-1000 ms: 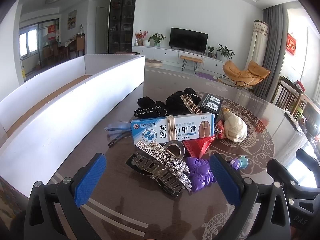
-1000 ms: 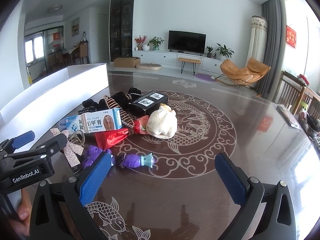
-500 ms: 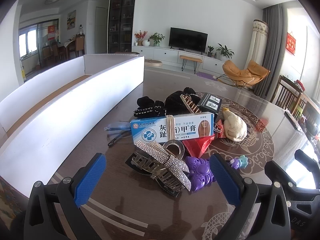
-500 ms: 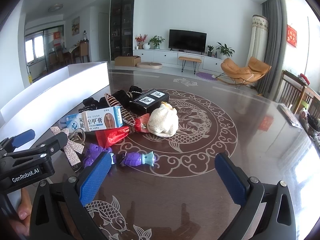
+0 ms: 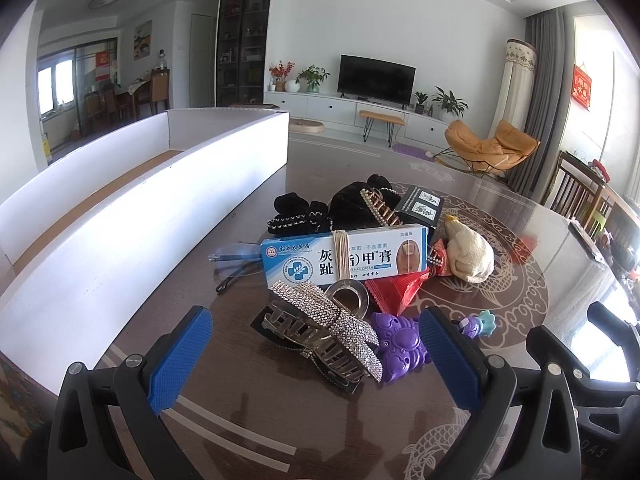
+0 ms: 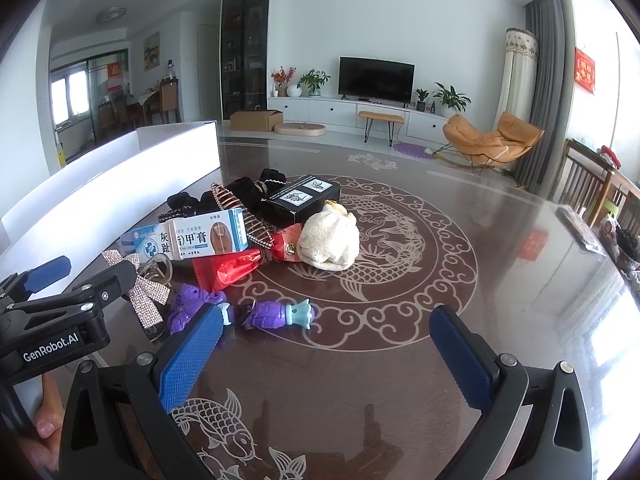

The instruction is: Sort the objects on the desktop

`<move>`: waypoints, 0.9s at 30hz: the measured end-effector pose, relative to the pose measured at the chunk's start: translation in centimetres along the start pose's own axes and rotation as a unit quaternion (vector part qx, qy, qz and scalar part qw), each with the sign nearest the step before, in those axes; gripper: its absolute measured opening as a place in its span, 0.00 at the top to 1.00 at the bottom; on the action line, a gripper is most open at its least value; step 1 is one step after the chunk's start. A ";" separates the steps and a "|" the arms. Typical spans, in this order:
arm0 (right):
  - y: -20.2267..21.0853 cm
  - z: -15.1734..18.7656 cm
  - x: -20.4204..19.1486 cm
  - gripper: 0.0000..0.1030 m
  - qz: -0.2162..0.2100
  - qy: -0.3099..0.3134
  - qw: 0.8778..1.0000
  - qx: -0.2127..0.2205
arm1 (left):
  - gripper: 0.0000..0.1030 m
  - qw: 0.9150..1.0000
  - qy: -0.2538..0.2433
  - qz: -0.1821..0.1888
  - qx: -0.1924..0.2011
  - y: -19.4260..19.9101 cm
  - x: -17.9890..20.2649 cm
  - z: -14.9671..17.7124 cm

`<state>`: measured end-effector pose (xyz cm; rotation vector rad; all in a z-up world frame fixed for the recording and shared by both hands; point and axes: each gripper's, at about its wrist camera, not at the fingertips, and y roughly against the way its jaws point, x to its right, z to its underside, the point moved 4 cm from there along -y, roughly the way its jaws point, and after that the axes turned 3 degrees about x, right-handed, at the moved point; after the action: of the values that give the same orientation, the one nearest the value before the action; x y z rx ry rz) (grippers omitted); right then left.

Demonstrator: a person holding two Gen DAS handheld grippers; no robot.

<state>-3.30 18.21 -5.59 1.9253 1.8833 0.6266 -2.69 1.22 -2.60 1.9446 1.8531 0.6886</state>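
Sorting not begun, by appearance: both the left gripper and right gripper hover with jaws wide apart and empty, the mixed pile heaped on the bench beside the white tray.

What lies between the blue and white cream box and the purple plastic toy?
In the left wrist view, a red foil packet lies between the blue and white cream box and the purple plastic toy.

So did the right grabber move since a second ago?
Yes. In the right wrist view the cream pouch sits lower and nearer than before, so the right gripper crept forward.
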 end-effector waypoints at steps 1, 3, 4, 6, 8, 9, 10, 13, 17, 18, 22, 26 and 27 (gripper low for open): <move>0.0 0.0 0.0 0.00 0.000 0.000 1.000 0.000 | 0.00 1.000 0.000 0.000 0.000 0.0 0.0 0.0; -0.1 0.1 -0.1 0.00 0.000 0.000 1.000 -0.001 | 0.00 1.000 -0.001 0.000 0.000 0.0 0.0 0.0; -0.1 0.2 -0.1 0.00 0.000 0.000 1.000 -0.002 | 0.00 1.000 0.000 0.000 0.000 0.0 0.0 0.0; -0.1 0.2 -0.1 0.00 0.000 0.000 1.000 -0.003 | 0.00 1.000 -0.001 0.000 0.000 0.0 0.0 0.0; -0.2 0.3 -0.1 0.00 -0.001 -0.001 1.000 -0.004 | 0.00 1.000 -0.002 0.000 0.000 0.0 0.0 0.1; -0.2 0.3 -0.1 0.00 -0.001 -0.001 1.000 -0.004 | 0.00 1.000 -0.002 0.000 0.000 0.0 0.0 0.1; -0.3 0.3 -0.1 0.00 -0.001 -0.001 1.000 -0.005 | 0.00 1.000 -0.002 0.000 0.000 0.0 0.0 0.1; -0.4 0.4 -0.2 0.00 -0.002 -0.001 1.000 -0.007 | 0.00 1.000 -0.002 0.000 -0.001 0.0 0.0 0.1; -0.5 0.5 -0.2 0.00 -0.003 0.001 1.000 -0.009 | 0.00 1.000 -0.002 0.000 -0.001 0.0 0.1 0.1; -0.5 0.5 -0.3 0.00 -0.003 0.002 1.000 -0.009 | 0.00 1.000 -0.003 0.000 -0.001 0.0 0.0 0.2; -0.5 0.6 -0.3 0.00 -0.004 0.001 1.000 -0.010 | 0.00 1.000 -0.002 0.000 -0.002 0.0 0.0 0.2; -0.5 0.6 -0.3 0.00 -0.004 0.001 1.000 -0.010 | 0.00 1.000 -0.002 0.000 -0.003 -0.1 0.0 0.3; -0.5 0.6 -0.3 0.00 -0.005 0.001 1.000 -0.011 | 0.00 1.000 -0.003 0.000 -0.003 -0.1 0.0 0.4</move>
<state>-3.38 17.95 -6.43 1.9019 1.8779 0.6446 -2.57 1.25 -2.95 1.9401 1.8463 0.6879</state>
